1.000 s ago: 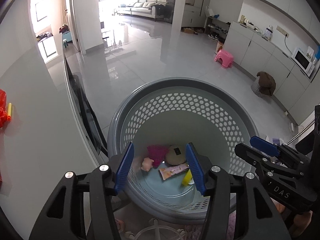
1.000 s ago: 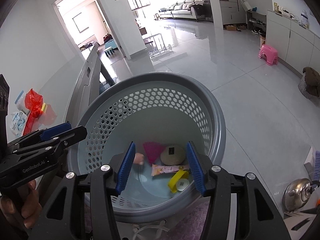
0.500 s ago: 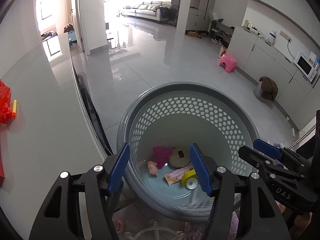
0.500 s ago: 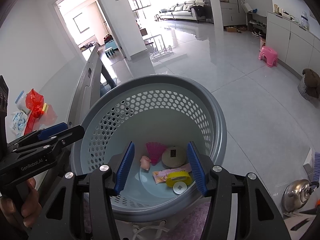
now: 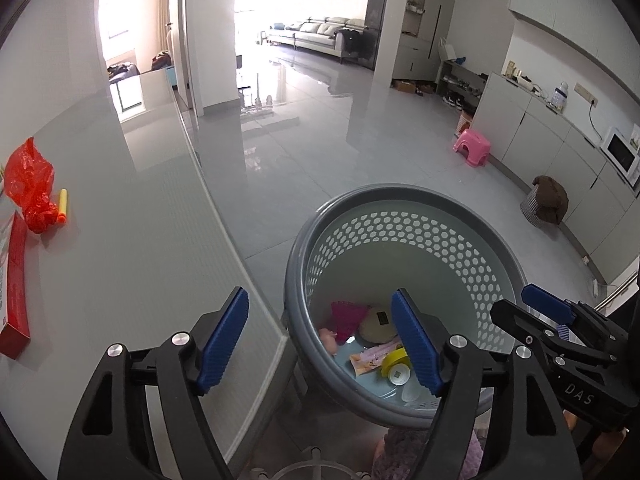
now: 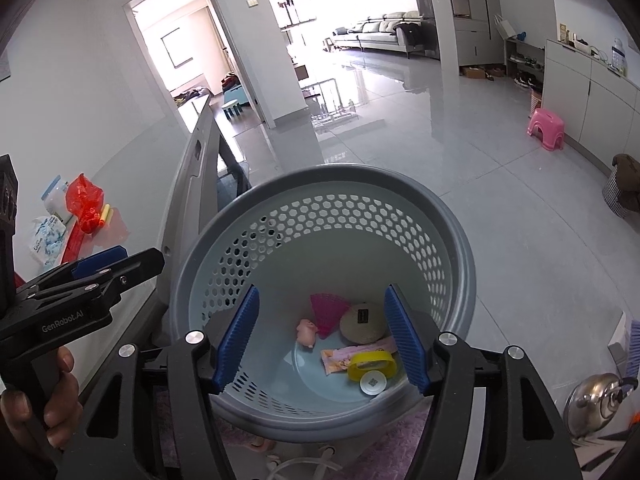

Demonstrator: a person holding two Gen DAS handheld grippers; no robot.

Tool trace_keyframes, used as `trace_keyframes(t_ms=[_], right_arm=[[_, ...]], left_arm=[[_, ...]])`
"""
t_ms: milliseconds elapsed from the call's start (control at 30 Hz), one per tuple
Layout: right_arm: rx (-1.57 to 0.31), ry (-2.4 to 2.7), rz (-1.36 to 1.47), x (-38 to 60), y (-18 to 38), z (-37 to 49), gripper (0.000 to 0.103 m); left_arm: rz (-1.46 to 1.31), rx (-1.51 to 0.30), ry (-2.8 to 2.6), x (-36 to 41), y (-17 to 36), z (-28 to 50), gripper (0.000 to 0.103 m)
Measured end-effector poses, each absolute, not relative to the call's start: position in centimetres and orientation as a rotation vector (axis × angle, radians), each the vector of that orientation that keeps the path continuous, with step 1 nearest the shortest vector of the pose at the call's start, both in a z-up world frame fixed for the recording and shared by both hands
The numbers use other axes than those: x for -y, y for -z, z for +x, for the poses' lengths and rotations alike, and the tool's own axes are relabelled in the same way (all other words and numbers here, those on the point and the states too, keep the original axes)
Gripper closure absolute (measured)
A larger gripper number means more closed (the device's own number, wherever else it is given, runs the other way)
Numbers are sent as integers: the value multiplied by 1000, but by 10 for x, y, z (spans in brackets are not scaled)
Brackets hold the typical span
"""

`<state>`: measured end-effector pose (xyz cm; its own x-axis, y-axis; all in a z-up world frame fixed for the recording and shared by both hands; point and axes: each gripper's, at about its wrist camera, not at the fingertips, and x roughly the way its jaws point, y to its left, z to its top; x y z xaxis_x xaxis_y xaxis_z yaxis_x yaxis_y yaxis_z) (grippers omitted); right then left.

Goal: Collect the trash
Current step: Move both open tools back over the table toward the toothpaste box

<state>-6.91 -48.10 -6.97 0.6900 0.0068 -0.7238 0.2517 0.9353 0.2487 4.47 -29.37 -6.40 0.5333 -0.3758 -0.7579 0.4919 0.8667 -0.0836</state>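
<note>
The left tongs (image 5: pixel 322 336) and right tongs (image 6: pixel 322 338) are both gaping wide, gripping nothing, hanging over the grey basket (image 6: pixel 460 240). Trash is lying on its bottom: a yellow ring (image 6: pixel 372 365), a pink wrapper (image 6: pixel 340 358). Farther left, a red bag (image 5: pixel 30 184) is sitting on the surface (image 5: pixel 120 220).

The left gripper (image 5: pixel 326 342) and right gripper (image 6: pixel 322 338) both gape wide, empty, held side by side.
</note>
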Motion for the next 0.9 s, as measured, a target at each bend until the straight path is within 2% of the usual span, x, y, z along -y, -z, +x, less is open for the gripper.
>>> trace_keyframes(t_ms=[167,400,900], right_arm=[[-784,101,317,465,61,-63,36],[-783,-3,271,424,58,-37,36],[-801,-265,146,323,48,33,34]], left_arm=[[109,-841,468,268,56,45,23],[59,-812,355,215,46,47,13],[-64,-743,8,88,25,64,9]])
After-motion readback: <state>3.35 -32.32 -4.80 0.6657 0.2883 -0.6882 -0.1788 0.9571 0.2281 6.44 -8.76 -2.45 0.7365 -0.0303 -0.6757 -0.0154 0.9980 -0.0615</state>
